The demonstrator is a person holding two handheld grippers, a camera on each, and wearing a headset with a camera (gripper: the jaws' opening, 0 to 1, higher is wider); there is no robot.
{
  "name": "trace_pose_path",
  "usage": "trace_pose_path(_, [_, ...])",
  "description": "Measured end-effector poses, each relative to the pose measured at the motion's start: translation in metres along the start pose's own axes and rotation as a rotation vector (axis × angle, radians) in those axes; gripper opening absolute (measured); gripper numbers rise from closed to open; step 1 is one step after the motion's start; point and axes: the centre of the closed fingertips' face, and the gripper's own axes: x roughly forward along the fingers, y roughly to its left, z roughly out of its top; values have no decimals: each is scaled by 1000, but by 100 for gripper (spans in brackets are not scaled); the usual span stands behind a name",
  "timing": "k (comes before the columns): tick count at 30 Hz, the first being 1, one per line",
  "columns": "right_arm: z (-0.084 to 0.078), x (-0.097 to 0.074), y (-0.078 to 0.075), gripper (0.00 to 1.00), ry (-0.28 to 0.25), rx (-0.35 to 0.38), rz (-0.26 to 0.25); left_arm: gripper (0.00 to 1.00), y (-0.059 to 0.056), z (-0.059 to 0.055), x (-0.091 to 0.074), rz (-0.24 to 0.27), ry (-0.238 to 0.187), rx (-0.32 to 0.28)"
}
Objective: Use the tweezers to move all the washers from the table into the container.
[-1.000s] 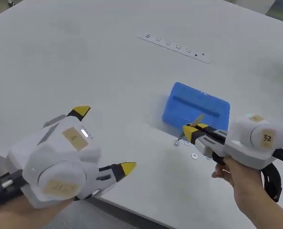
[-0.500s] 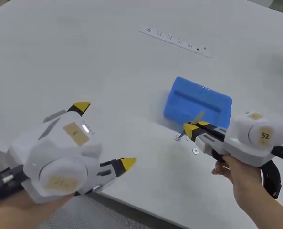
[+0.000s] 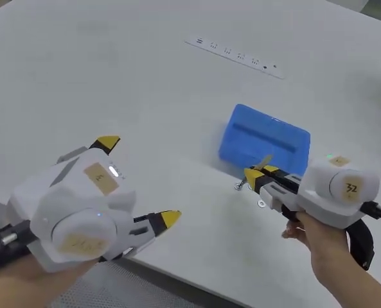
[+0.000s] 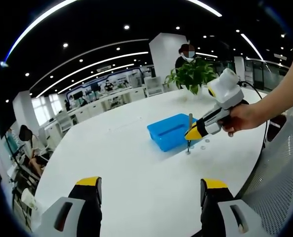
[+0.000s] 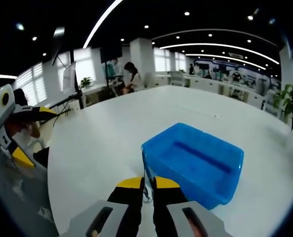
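My right gripper [image 3: 253, 174] is shut on the metal tweezers [image 3: 243, 183], whose tips point down at the white table just in front of the blue container [image 3: 265, 142]. A small washer [image 3: 261, 204] lies on the table beside that gripper. In the right gripper view the tweezers [image 5: 146, 181] stand between the closed jaws, with the empty-looking container [image 5: 193, 160] just beyond. My left gripper [image 3: 140, 181] hovers open at the lower left, holding nothing. The left gripper view shows the right gripper [image 4: 195, 132], the tweezers [image 4: 189, 136], the container [image 4: 170, 133] and washers [image 4: 204, 143].
A power strip [image 3: 235, 58] lies flush in the table [image 3: 145, 96] at the back. The table's near edge runs under both grippers, with a mesh chair [image 4: 279, 163] below it. A potted plant [image 4: 193, 74] and a person [image 4: 186, 53] are beyond the table.
The right gripper with the tweezers has edged slightly left along the container's front. The left gripper has stayed open and nearly still; the head camera shifted a little.
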Motion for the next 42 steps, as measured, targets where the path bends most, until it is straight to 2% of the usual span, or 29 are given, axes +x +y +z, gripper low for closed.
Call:
trace_pose_path(3, [0, 0, -3, 3, 4, -6, -11, 84, 0, -1, 1, 0, 8, 4])
trace_pose_path(10, [2, 1, -1, 2, 30, -23, -1, 84, -2, -2, 0, -3, 14, 17])
trace_pose_path(13, [8, -2, -3, 2, 15, -16, -15, 84, -2, -2, 0, -3, 14, 22])
trace_pose_path(20, [10, -8, -1, 2, 24, -17, -1, 85, -1, -2, 0, -1, 14, 27])
trace_pose_path(25, [17, -14, 1, 2, 12, -3, 6, 85, -2, -2, 0, -3, 15, 34])
trace_pose_path(32, [31, -21, 1, 2, -1, -32, 6, 85, -2, -2, -1, -1, 12, 37])
trace_pose_path(42, [39, -24, -4, 2, -3, -51, 0, 86, -2, -2, -1, 3, 13, 44])
